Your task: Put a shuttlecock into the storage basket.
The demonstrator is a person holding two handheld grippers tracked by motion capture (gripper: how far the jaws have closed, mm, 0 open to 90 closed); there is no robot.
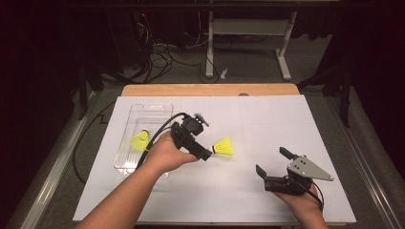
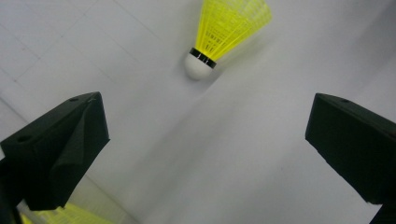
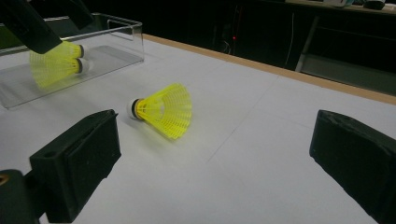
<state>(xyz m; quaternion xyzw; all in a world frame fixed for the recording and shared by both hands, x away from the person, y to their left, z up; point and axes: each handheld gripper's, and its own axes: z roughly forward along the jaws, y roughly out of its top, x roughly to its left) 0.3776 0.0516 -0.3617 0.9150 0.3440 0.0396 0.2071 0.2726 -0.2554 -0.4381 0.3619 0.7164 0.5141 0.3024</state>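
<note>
**me:** Shuttlecock [image 1: 224, 146] number two is what I'm after — it's lying on its side on the white table cover [image 1: 267, 119], just beside the clear tray [image 1: 138, 110] where another yellow shuttlecock [image 1: 140, 140] is already sitting. My left gripper [image 1: 206, 153] is hovering right next to the loose one, jaws spread wide with nothing between them. In the left gripper view the white cork end [image 2: 196, 66] points back toward me, ahead of the jaws and a bit left of centre.

**other:** And the right hand?

**me:** Right gripper [image 1: 273, 162] is parked well off to the side, jaws apart too, empty. So I'd call this the reach, not the grab yet.

**other:** What's next then?

**me:** Probably push forward until the cork sits between the jaws, then close on it — the skirt looks flimsy, so I'd avoid pinching that. After that, over to the tray.
</note>
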